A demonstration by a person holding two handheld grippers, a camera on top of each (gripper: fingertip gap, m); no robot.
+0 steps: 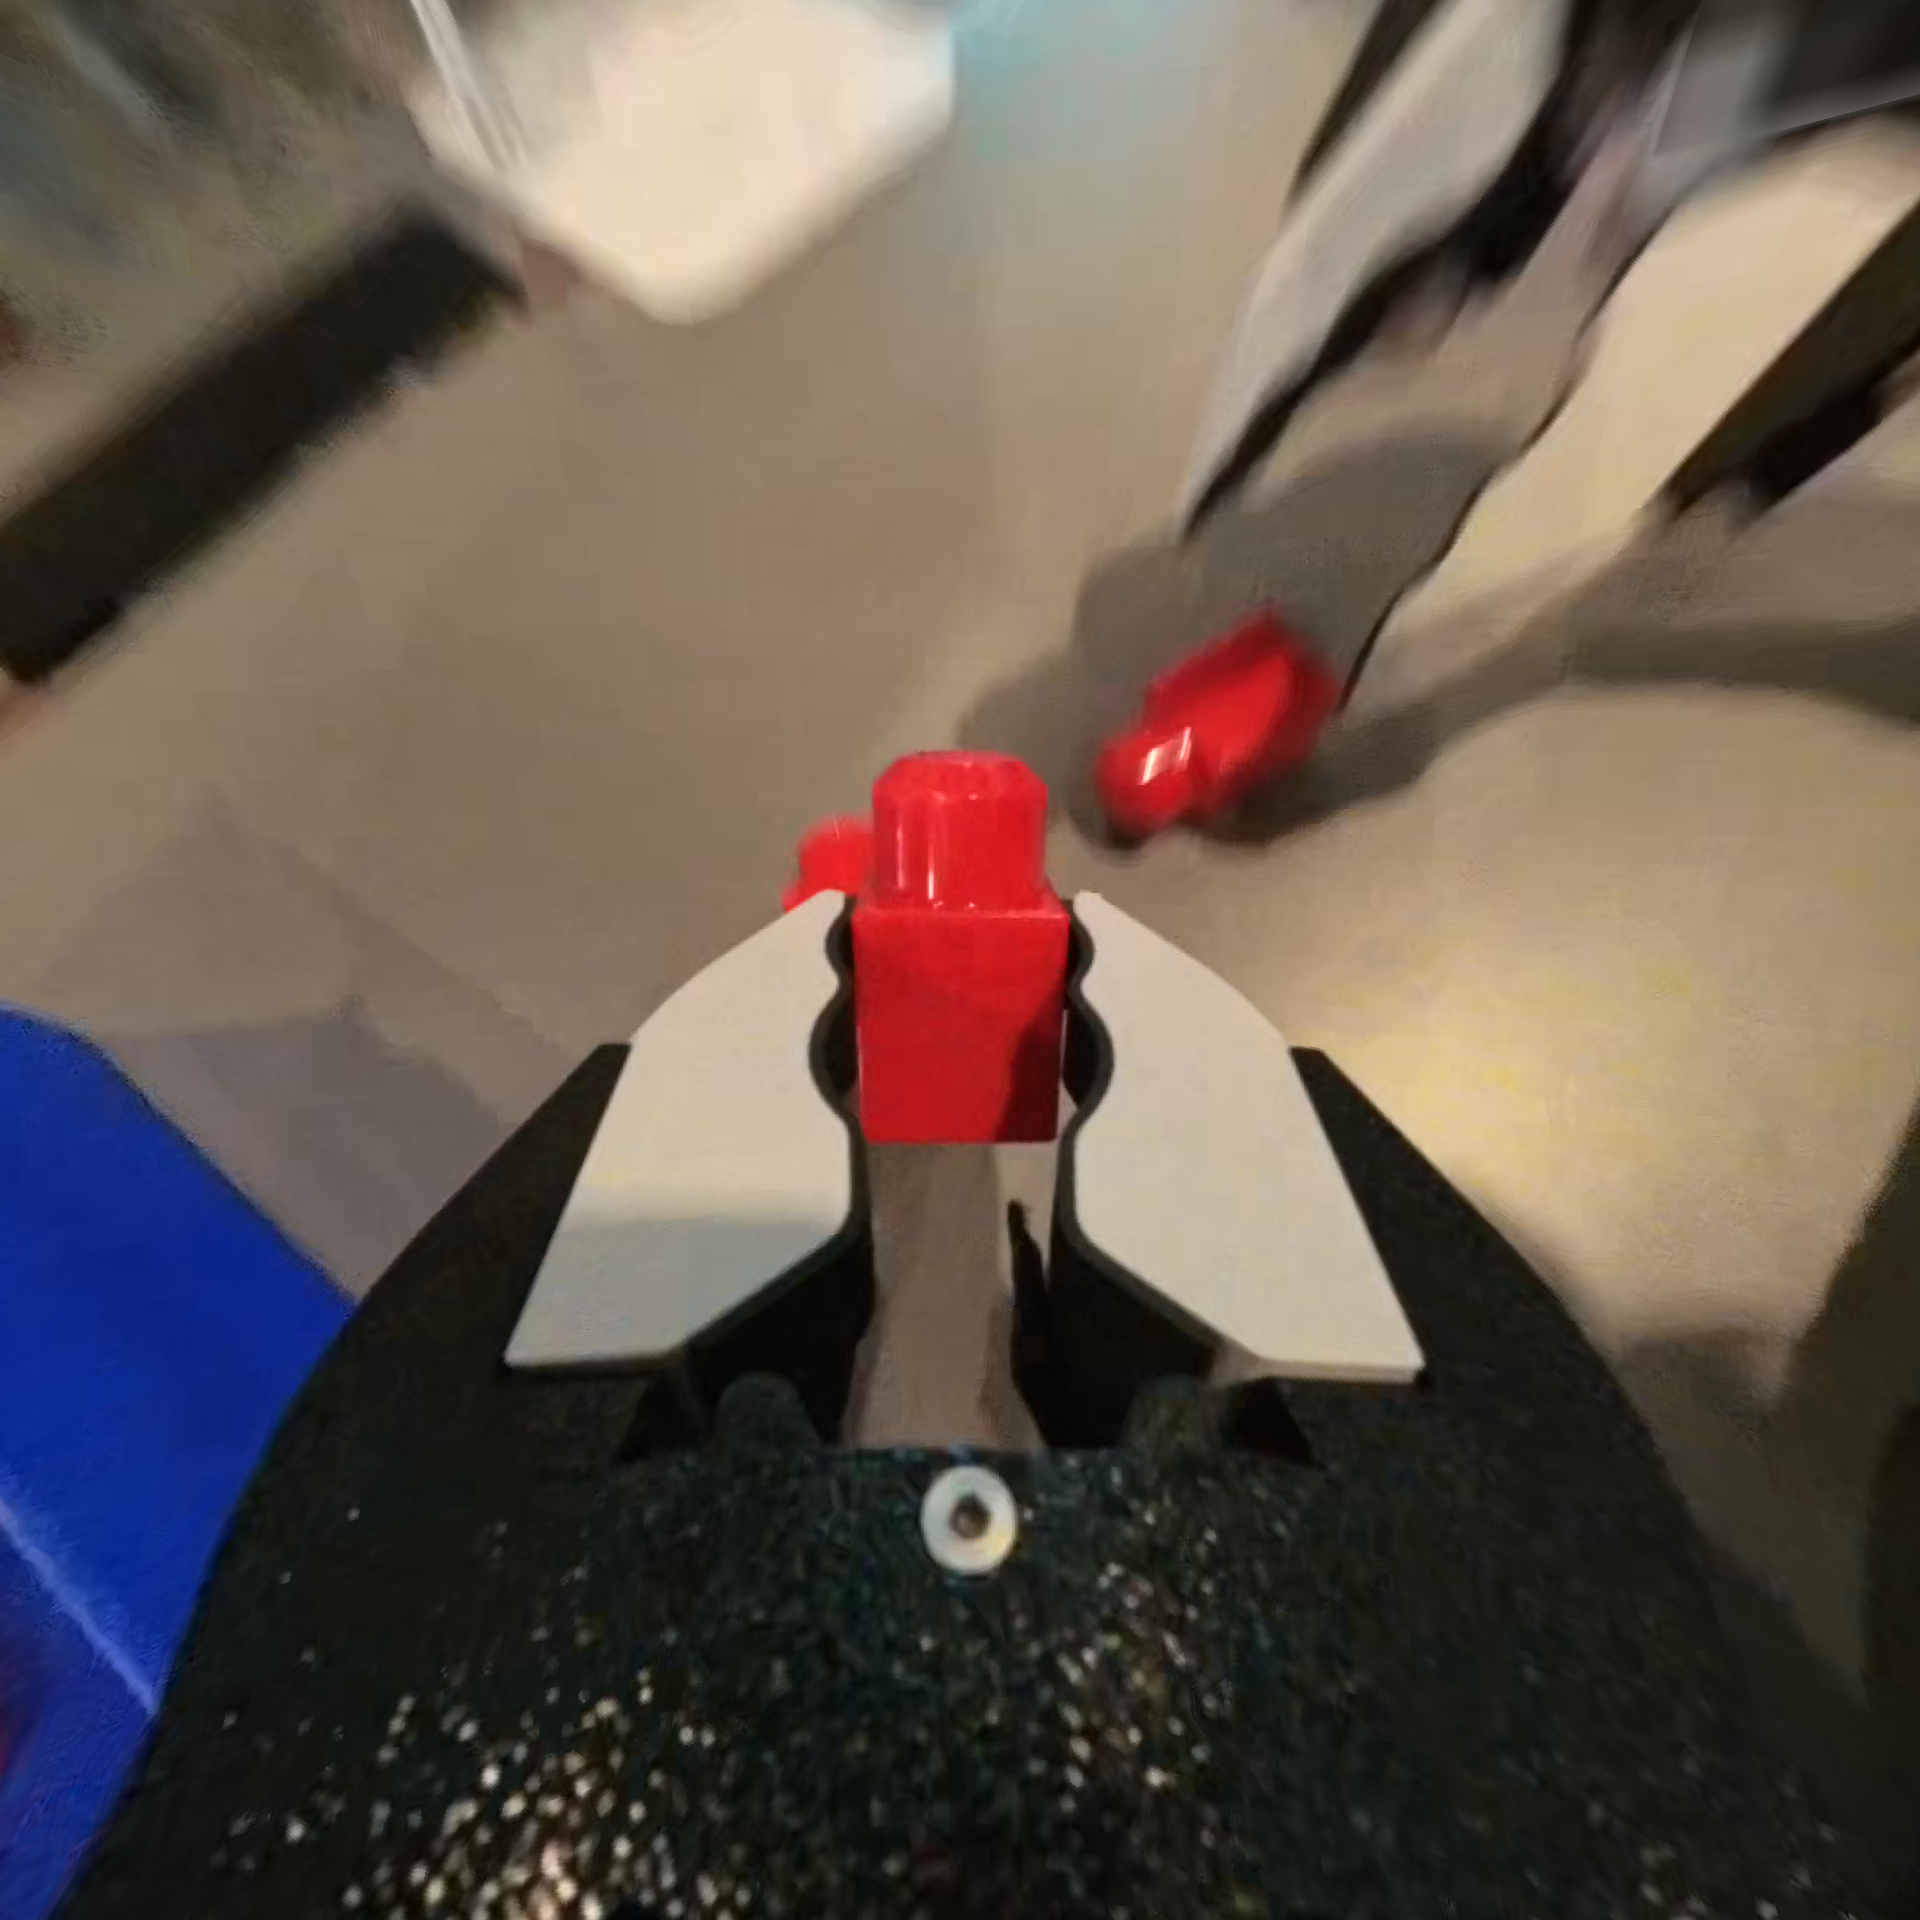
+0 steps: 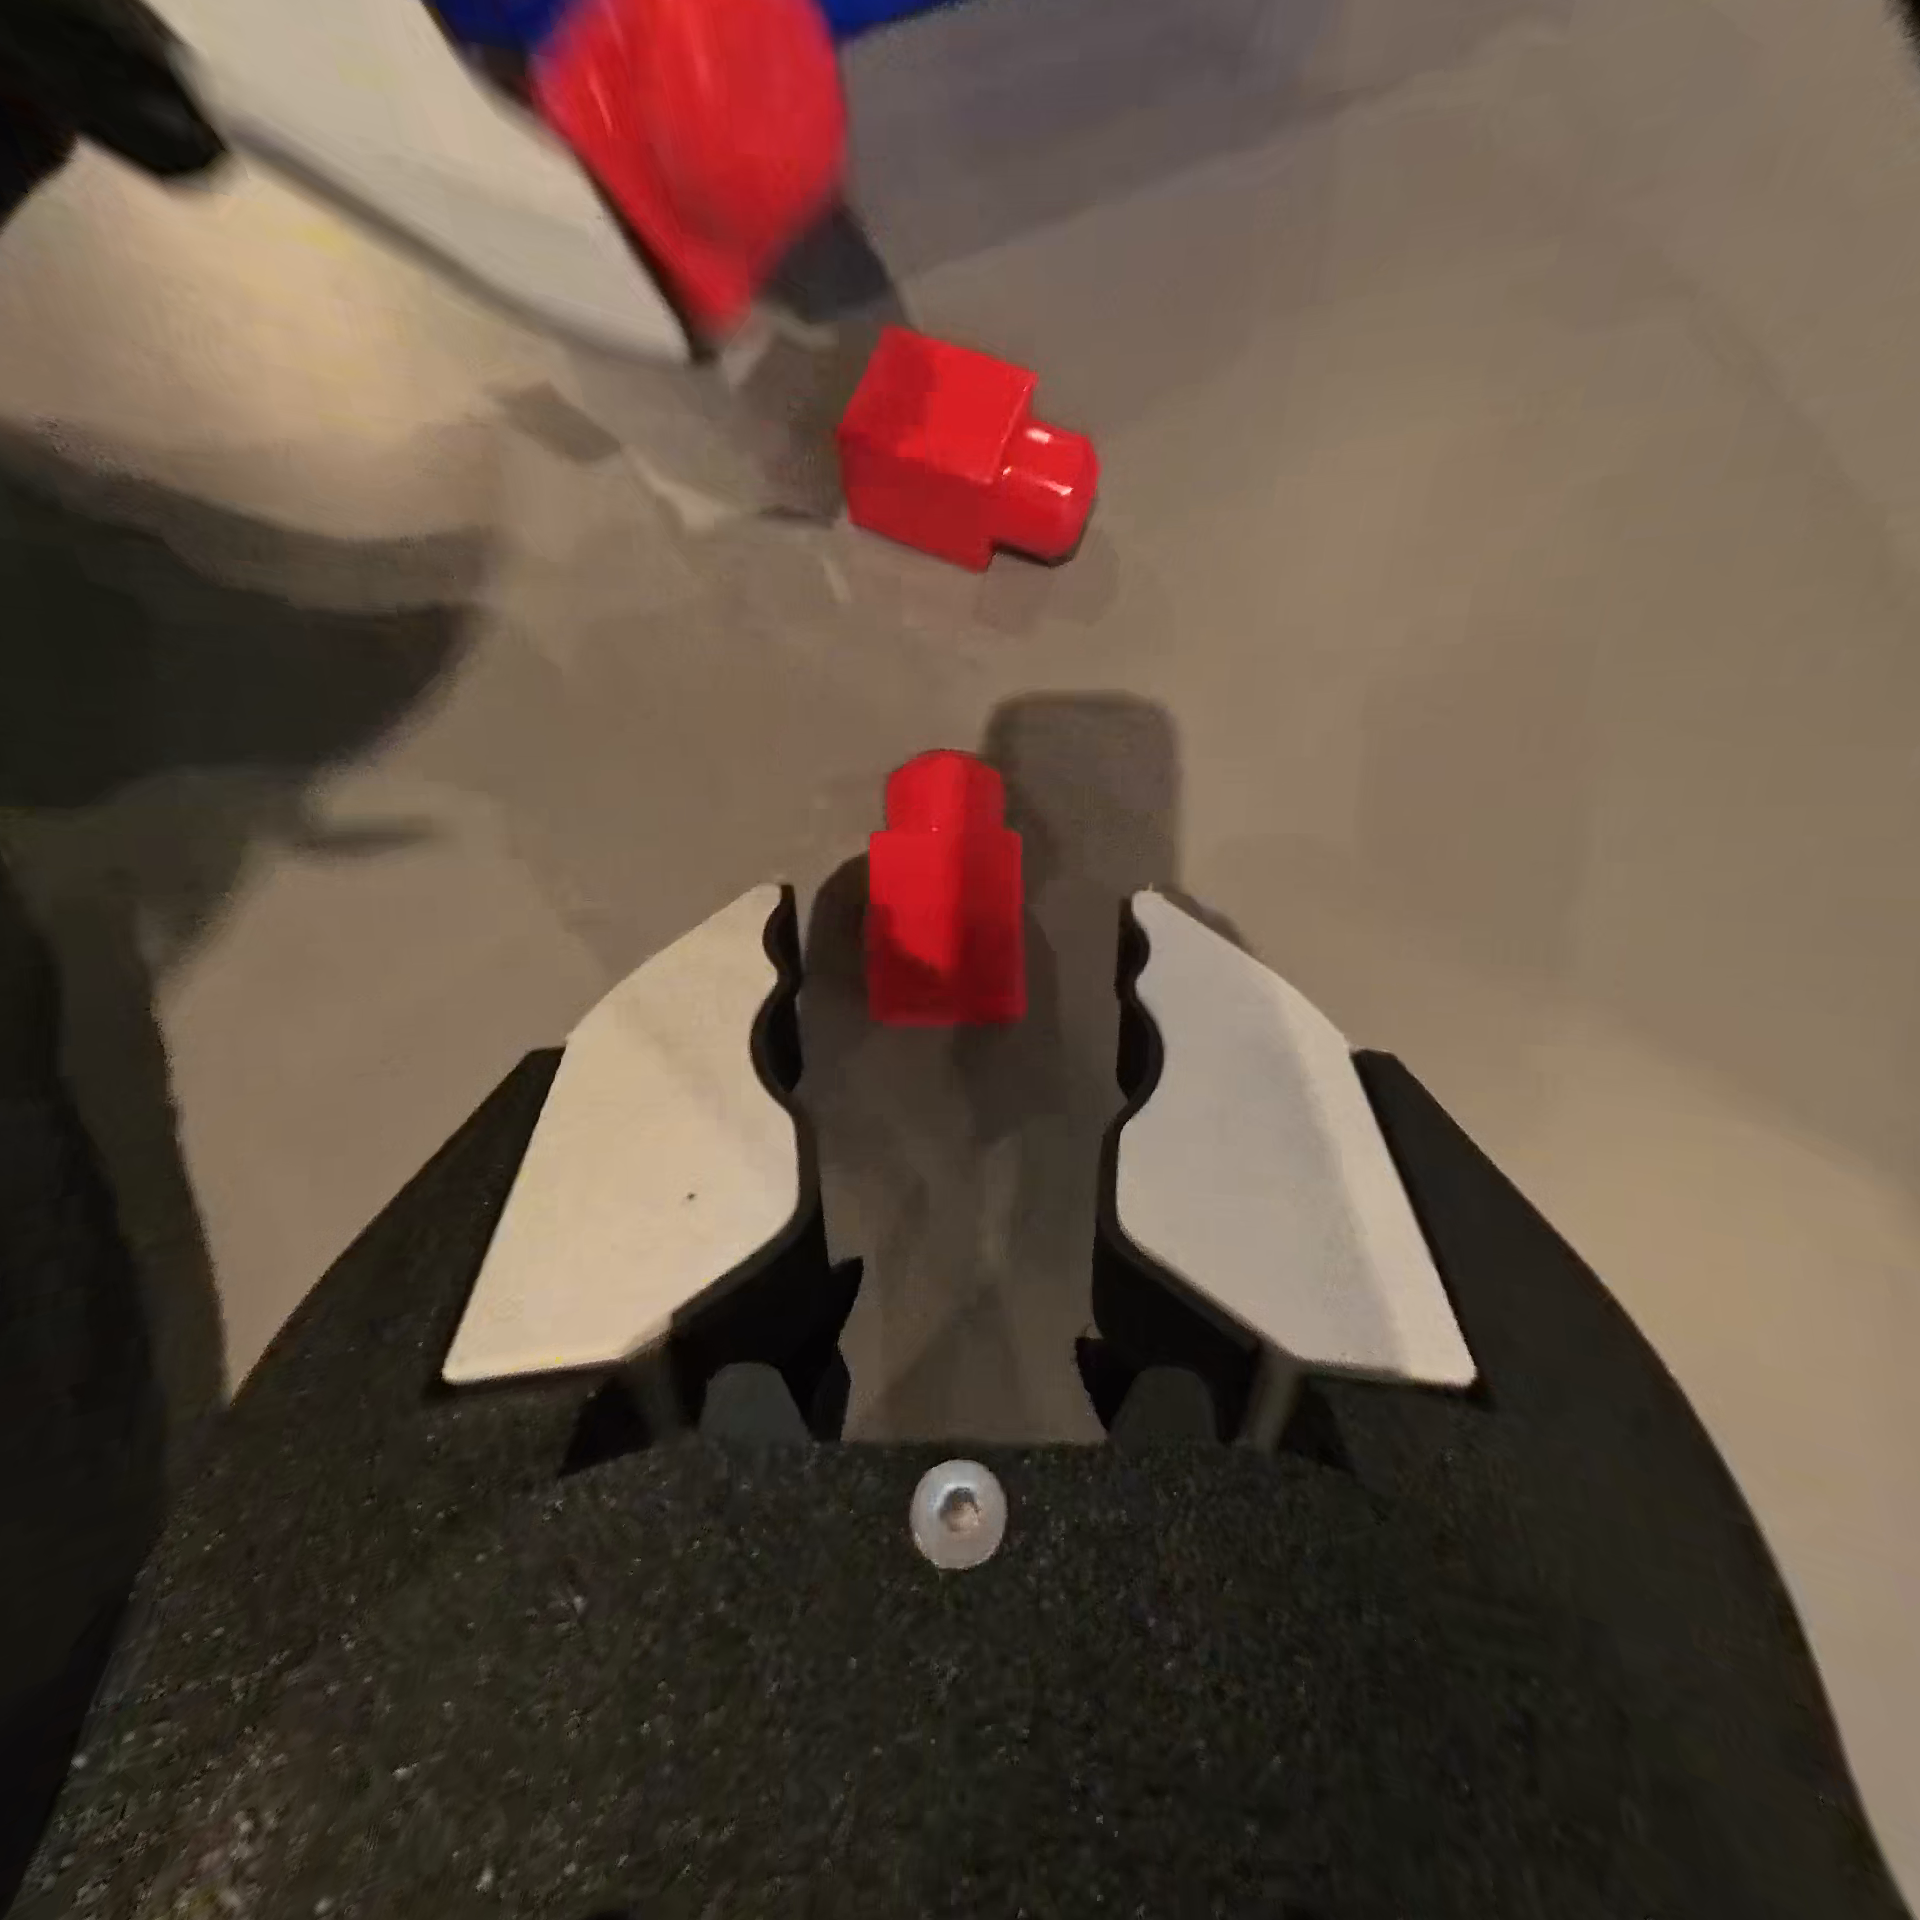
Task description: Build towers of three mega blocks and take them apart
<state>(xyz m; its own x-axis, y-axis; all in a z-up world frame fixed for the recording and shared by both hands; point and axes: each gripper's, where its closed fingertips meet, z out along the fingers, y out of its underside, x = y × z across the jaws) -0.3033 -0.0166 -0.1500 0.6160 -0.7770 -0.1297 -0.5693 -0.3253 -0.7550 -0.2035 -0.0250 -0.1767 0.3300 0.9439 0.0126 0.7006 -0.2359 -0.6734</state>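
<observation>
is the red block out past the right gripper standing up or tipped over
Tipped over. The red block lies on its side on the table, its stud pointing sideways to the right rather than up.

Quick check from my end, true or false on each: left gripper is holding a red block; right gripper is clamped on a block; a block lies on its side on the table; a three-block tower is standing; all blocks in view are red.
1. The left gripper holds a red block. True.
2. The right gripper is clamped on a block. False: its jaws are open, a standing block between them with gaps on both sides.
3. A block lies on its side on the table. True.
4. A three-block tower stands. False: only single blocks show.
5. All blocks are red. True.
</observation>
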